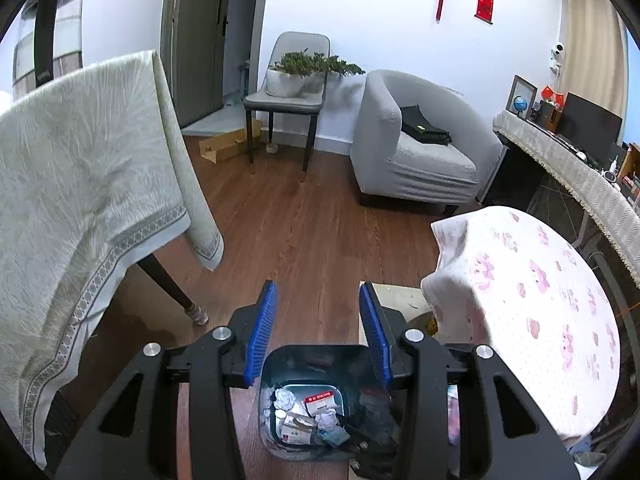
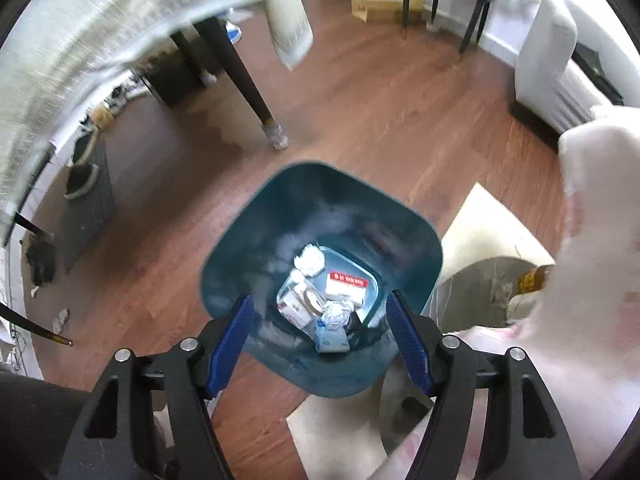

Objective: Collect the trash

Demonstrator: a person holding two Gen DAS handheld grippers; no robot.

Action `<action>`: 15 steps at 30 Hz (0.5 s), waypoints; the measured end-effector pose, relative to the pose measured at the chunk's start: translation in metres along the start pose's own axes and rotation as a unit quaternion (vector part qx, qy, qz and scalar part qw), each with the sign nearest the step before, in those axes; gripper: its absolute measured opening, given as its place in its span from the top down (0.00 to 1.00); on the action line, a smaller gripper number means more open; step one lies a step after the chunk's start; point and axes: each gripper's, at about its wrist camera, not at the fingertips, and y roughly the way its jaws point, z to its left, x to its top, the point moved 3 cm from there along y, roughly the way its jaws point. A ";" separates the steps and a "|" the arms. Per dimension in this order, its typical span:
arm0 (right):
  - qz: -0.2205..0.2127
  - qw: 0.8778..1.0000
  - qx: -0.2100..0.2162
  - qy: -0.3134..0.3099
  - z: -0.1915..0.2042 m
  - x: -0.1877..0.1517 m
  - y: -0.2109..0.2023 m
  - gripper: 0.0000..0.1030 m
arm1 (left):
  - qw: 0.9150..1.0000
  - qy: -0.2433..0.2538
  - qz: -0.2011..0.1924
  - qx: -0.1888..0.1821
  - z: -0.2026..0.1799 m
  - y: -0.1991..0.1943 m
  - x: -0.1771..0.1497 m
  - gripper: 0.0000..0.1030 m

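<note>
While the jaws of both grippers stand apart with nothing between them, the right gripper (image 2: pixel 320 320) hangs directly over the bin (image 2: pixel 320 216) and the left gripper (image 1: pixel 318 312) sits above its near rim. The right jaws spread moderately wide, the left narrower. Judging from this, a piece has gone in; the sound move is to lift clear of the bin without knocking its wall and go for more trash. The bin is dark teal, square-mouthed with rounded corners, standing on the wooden floor (image 2: pixel 360 112) between two cloth-covered benches. Its trash (image 2: pixel 324 292) lies at the bottom: crumpled white paper, small cartons, a red-labelled packet.
</note>
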 end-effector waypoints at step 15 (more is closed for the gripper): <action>-0.194 0.978 -0.073 0.019 -0.044 -0.002 -0.170 0.25 | 0.998 0.028 -0.045 0.016 -0.031 -0.037 0.012 0.24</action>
